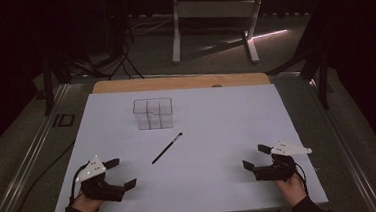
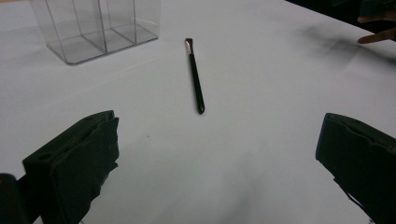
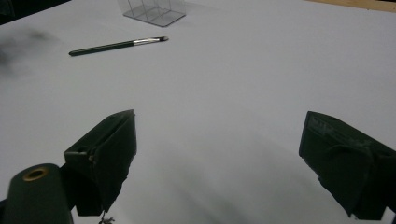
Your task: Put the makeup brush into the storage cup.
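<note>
A thin black brush (image 1: 167,148) with a metal ferrule lies flat near the middle of the white table cover (image 1: 217,119). Beyond it stands a clear plastic organizer (image 1: 152,113) with several compartments, nothing visible inside. My left gripper (image 1: 121,173) rests at the near left corner, jaws wide open and bare. From its own view the brush (image 2: 195,77) lies ahead between the jaws, well out of reach, with the organizer (image 2: 98,28) at upper left. My right gripper (image 1: 256,157) sits open at the near right, and its view has the brush (image 3: 116,45) far off at upper left.
The table's wooden far edge (image 1: 179,82) shows past the white cover. On the dark floor beyond stands a white frame (image 1: 215,19). Cables (image 1: 40,176) trail down the left side. The person's fingers (image 2: 376,28) show at the top right of the left gripper view.
</note>
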### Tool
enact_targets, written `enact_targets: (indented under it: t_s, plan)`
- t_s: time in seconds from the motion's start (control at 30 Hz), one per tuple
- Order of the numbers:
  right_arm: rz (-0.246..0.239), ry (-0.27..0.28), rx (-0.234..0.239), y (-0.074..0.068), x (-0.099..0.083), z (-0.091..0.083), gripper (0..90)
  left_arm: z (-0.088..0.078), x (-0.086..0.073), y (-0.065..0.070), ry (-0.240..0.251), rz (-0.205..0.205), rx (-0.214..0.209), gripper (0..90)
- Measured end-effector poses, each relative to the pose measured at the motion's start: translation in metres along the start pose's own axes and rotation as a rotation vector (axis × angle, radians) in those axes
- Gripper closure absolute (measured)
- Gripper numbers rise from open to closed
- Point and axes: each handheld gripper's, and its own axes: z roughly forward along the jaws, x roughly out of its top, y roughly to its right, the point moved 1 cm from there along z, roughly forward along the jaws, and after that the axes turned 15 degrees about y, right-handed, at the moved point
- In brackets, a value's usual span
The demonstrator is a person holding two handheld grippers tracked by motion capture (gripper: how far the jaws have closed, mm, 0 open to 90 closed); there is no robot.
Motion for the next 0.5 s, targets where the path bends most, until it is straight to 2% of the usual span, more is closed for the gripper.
enact_targets:
  t_s: [0.2,0.33,0.5]
  plan:
    - [0.009,-0.002,0.006,0.0001,0.0003,-0.0005,11.3,0.0007,0.0003,0.0011,-0.007,0.005,0.003,0.8]
    - [-0.001,0.008,0.008,-0.0005,0.0013,-0.0011,11.3,0.001,0.0017,0.0022,-0.016,0.008,0.006,0.7]
    - [-0.002,0.02,0.006,-0.0006,0.0025,-0.0024,11.3,0.0004,0.0077,0.0041,-0.019,-0.013,0.026,0.7]
